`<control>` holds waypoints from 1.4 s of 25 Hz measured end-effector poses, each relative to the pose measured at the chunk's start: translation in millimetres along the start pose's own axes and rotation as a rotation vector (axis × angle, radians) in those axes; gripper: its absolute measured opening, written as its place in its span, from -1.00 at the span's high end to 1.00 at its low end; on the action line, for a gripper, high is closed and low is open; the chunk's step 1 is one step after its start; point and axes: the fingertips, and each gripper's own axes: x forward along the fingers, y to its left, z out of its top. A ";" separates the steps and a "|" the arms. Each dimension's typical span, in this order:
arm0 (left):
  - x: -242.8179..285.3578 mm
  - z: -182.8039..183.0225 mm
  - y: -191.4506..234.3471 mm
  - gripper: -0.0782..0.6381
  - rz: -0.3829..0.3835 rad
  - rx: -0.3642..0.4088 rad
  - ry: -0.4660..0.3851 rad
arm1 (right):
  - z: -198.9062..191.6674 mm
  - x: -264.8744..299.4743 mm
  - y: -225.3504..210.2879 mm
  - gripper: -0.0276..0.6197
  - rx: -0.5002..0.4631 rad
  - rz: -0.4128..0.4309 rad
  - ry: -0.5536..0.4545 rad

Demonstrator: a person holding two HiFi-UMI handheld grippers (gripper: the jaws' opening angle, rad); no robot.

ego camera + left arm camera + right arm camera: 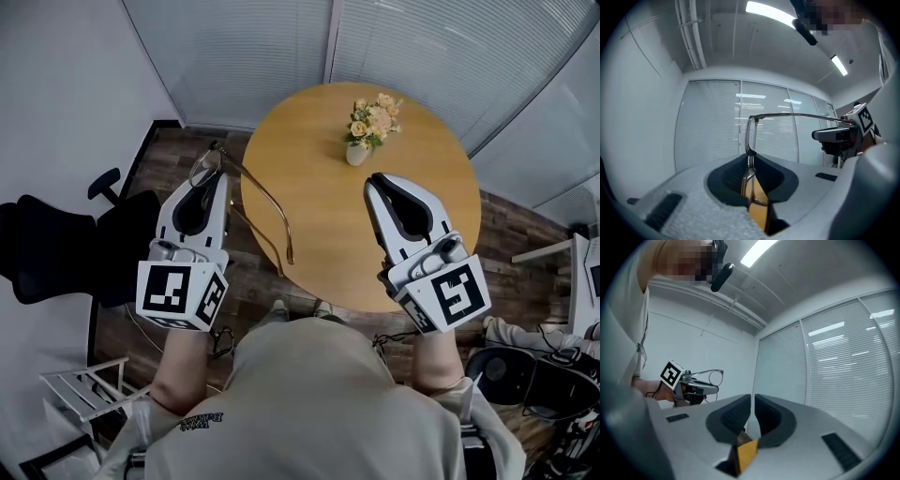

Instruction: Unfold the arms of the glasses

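Left gripper (216, 178) clamped narrow on the glasses (750, 136) at the frame, off the table's (328, 234) left edge; one arm sticks out rightward. Flowers (370, 124) on far side. Right gripper (378, 184) over table, jaws together, nothing between

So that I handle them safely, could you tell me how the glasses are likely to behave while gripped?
The glasses look light, with thin wire rims, so the left gripper probably carries them easily. Pinched only at the front, with one long arm sticking out sideways, they may twist or swing. The slim hinge could bend if knocked.
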 end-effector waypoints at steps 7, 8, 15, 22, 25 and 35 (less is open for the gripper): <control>-8.5 -29.5 -9.5 0.63 -0.023 -0.048 0.053 | -28.5 -10.0 6.0 0.79 0.042 0.001 0.065; -9.4 -32.6 -10.1 0.63 -0.023 -0.051 0.061 | -31.2 -11.3 7.4 0.79 0.056 0.006 0.073; -10.7 -42.0 -11.6 0.63 -0.031 -0.051 0.087 | -42.7 -16.0 13.0 0.79 0.117 0.036 0.102; -10.1 -42.8 -11.4 0.63 -0.054 -0.046 0.086 | -48.4 -15.1 19.4 0.79 0.110 0.034 0.121; -9.8 -43.2 -11.6 0.63 -0.062 -0.042 0.086 | -50.5 -13.8 21.2 0.79 0.105 0.031 0.126; 0.9 -45.9 -8.4 0.63 -0.085 -0.030 0.092 | -56.3 -3.4 18.1 0.79 0.094 0.027 0.136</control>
